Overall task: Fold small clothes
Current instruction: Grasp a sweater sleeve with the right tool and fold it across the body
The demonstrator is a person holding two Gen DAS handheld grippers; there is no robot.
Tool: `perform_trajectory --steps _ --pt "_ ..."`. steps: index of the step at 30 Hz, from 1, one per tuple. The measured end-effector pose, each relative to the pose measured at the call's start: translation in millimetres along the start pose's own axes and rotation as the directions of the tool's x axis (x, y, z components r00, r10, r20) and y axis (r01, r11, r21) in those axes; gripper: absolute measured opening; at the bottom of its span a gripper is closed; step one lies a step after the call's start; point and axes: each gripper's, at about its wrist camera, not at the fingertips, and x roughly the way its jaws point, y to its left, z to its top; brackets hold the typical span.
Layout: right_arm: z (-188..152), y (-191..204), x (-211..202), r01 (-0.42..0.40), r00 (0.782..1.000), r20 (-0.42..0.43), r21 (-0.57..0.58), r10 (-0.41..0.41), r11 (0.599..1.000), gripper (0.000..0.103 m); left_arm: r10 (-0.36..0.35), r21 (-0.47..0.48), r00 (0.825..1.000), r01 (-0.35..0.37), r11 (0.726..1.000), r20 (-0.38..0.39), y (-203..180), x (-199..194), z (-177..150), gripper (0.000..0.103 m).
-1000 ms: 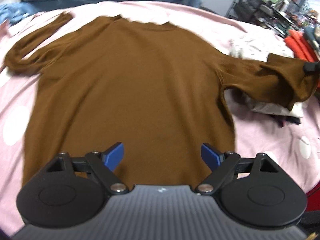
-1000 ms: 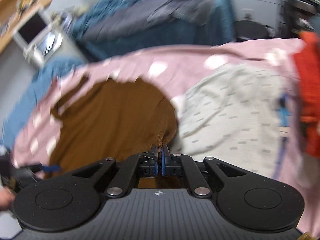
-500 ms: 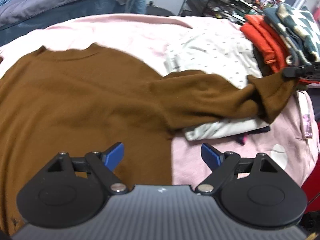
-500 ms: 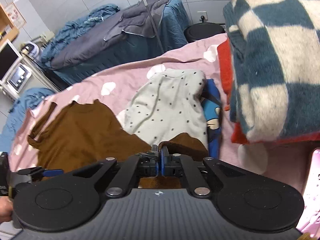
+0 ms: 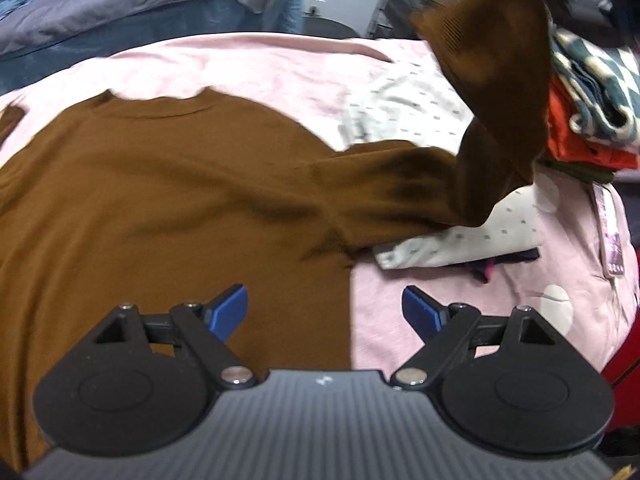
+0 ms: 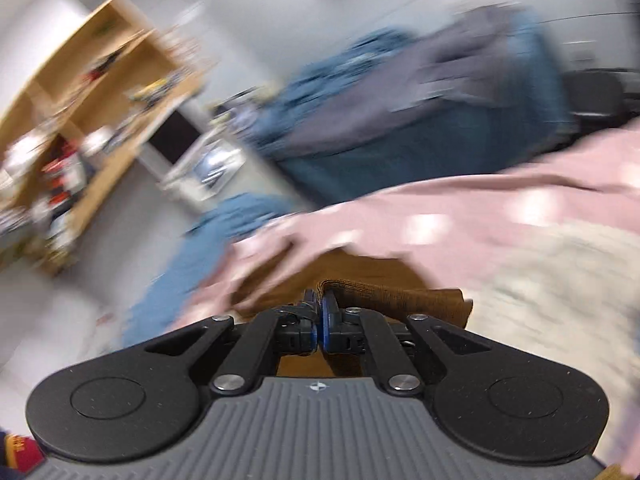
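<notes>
A brown sweater (image 5: 160,200) lies flat on the pink bedspread (image 5: 460,332), neck toward the far side. Its right sleeve (image 5: 492,92) is lifted high at the upper right, cuff up. My left gripper (image 5: 325,312) hangs open above the sweater's lower right edge, nothing between its blue pads. In the blurred right wrist view, my right gripper (image 6: 319,312) is shut on the ribbed cuff of the brown sleeve (image 6: 400,298), which drapes to the right of the pads.
A white dotted garment (image 5: 420,116) lies under the raised sleeve. A stack of folded clothes, orange (image 5: 576,140) and checked teal, sits at the right. A blue-grey bed (image 6: 400,120) and a wooden shelf (image 6: 92,92) stand beyond the pink bedspread (image 6: 480,208).
The right gripper has lifted the sleeve cuff from low at the right to high above the dotted garment and swung its view leftward. The left gripper drifted right along the hem, still open.
</notes>
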Motion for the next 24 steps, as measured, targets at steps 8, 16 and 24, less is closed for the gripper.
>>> perform_trajectory --steps 8,16,24 --pt "35 52 196 -0.23 0.939 -0.291 -0.146 0.18 0.962 0.005 0.165 -0.158 0.986 -0.165 0.974 -0.01 73 -37 -41 0.085" --pt "8 81 324 -0.274 0.872 -0.466 -0.211 0.149 0.938 0.005 0.265 -0.314 0.964 -0.256 0.914 -0.014 131 -62 -67 0.085" --pt "-5 74 355 -0.228 0.896 -0.426 -0.209 0.121 0.951 0.006 0.264 -0.307 0.965 -0.252 0.918 -0.003 145 -62 -63 0.085"
